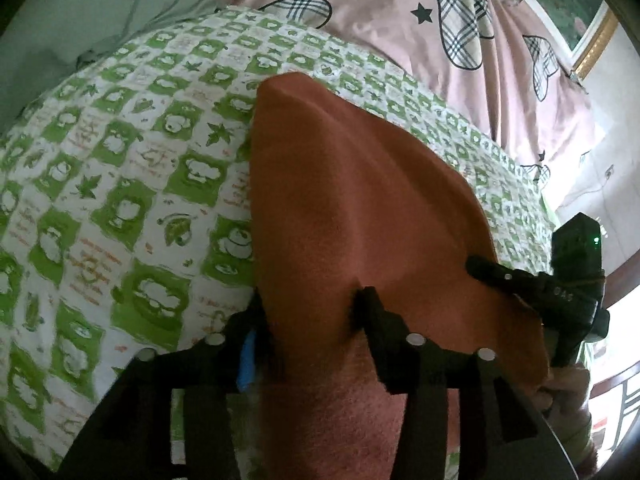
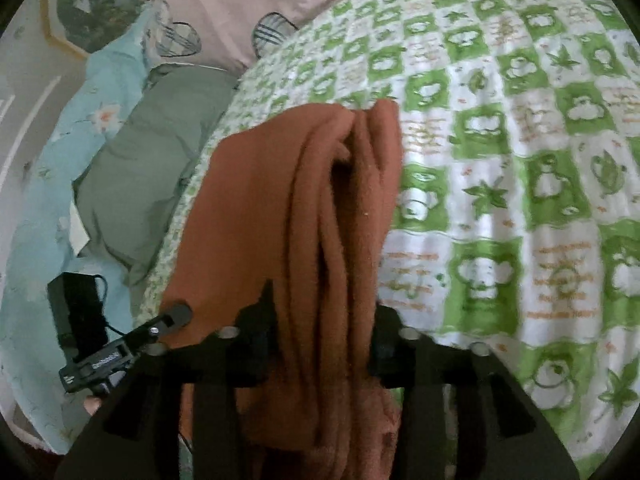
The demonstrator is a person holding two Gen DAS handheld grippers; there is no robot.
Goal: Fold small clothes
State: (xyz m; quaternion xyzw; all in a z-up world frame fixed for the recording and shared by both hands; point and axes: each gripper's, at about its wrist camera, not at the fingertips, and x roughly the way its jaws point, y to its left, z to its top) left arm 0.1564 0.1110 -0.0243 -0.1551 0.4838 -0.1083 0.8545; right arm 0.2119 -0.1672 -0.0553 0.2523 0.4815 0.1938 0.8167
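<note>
Rust-orange fleece garment – bunched in folds – on bed.

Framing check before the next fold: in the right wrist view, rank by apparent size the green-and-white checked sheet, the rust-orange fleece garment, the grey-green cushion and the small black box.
1. Green-and-white checked sheet
2. Rust-orange fleece garment, enlarged by nearness
3. Grey-green cushion
4. Small black box

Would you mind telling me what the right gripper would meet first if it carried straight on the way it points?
Probably the rust-orange cloth bunched between the right gripper fingers, with the green-checked sheet beyond; depth is unclear.
</note>
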